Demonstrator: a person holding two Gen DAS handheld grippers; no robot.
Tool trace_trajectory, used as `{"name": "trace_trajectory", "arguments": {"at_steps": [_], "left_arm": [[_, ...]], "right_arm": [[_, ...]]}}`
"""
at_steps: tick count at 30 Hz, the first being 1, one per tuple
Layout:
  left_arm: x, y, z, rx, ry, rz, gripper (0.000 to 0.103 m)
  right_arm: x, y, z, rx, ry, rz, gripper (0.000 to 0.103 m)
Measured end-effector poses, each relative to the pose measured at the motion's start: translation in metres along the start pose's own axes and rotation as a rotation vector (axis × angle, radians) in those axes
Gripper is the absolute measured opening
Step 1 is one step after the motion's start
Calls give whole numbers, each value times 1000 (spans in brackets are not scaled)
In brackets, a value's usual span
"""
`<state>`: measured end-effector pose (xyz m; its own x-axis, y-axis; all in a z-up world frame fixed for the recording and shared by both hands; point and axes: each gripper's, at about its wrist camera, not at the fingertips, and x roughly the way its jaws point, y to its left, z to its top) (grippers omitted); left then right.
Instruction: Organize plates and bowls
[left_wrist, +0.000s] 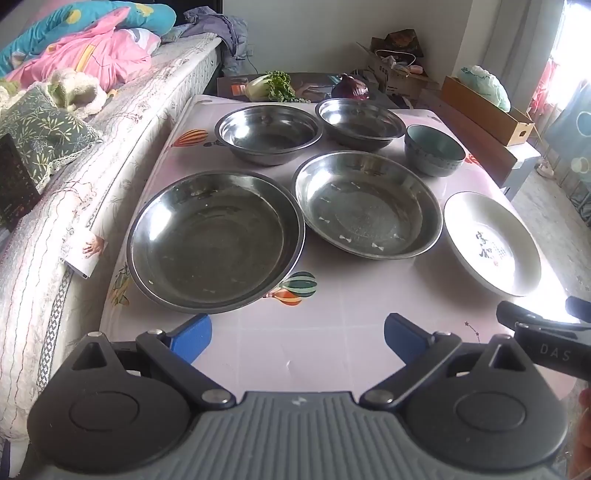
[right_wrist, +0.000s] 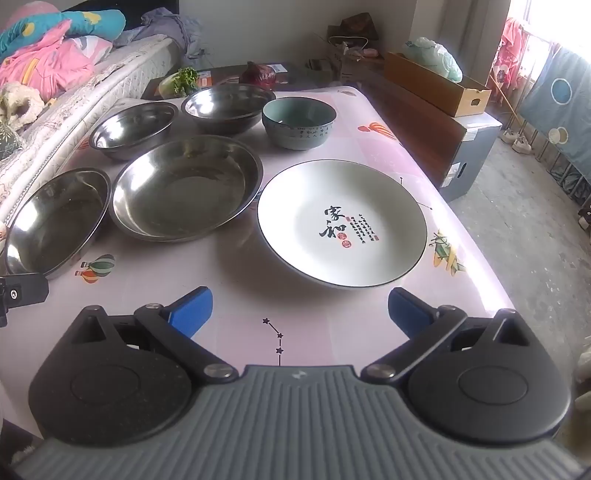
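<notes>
On the pink patterned table (left_wrist: 332, 332) stand two wide steel plates, the near left one (left_wrist: 216, 242) (right_wrist: 55, 221) and the middle one (left_wrist: 367, 205) (right_wrist: 186, 188). Behind them are two steel bowls, left (left_wrist: 269, 133) (right_wrist: 133, 129) and right (left_wrist: 361, 122) (right_wrist: 228, 107). A teal ceramic bowl (left_wrist: 434, 149) (right_wrist: 299, 122) stands at the back right. A white plate with black writing (left_wrist: 491, 243) (right_wrist: 341, 223) lies at the right. My left gripper (left_wrist: 297, 338) is open and empty, just short of the near steel plate. My right gripper (right_wrist: 299, 312) is open and empty, just short of the white plate.
A bed with quilts (left_wrist: 74, 55) runs along the table's left side. Greens (left_wrist: 271, 86) and a red cabbage (left_wrist: 351, 88) lie on a board behind the table. Cardboard boxes (right_wrist: 436, 86) and a low cabinet stand to the right, with bare floor (right_wrist: 535, 221) beyond.
</notes>
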<state>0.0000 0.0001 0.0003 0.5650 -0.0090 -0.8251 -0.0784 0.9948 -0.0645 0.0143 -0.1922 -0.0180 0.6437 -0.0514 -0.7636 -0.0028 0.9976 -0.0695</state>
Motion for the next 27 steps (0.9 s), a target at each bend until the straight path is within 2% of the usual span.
{"name": "trace_trajectory", "arguments": {"at_steps": [3,4,8,13,27], "left_arm": [[0,0,1,14,-4,9,100],[0,-13,0,21,-7,14,100],[3,-25,-6,46,-20,14,100],[-6,-19,-7,68,-16,-15,100],[-6,-19,-9,67,-5,-26,100]], "right_arm": [[-2,0,0,5,3,4,102],[-4,0,0,7,3,5,102],[-2,-6,-2,15,6,1,102],[-6,-9,-1,22,10,0,102],[-2,-6,0,16,17,8,102]]}}
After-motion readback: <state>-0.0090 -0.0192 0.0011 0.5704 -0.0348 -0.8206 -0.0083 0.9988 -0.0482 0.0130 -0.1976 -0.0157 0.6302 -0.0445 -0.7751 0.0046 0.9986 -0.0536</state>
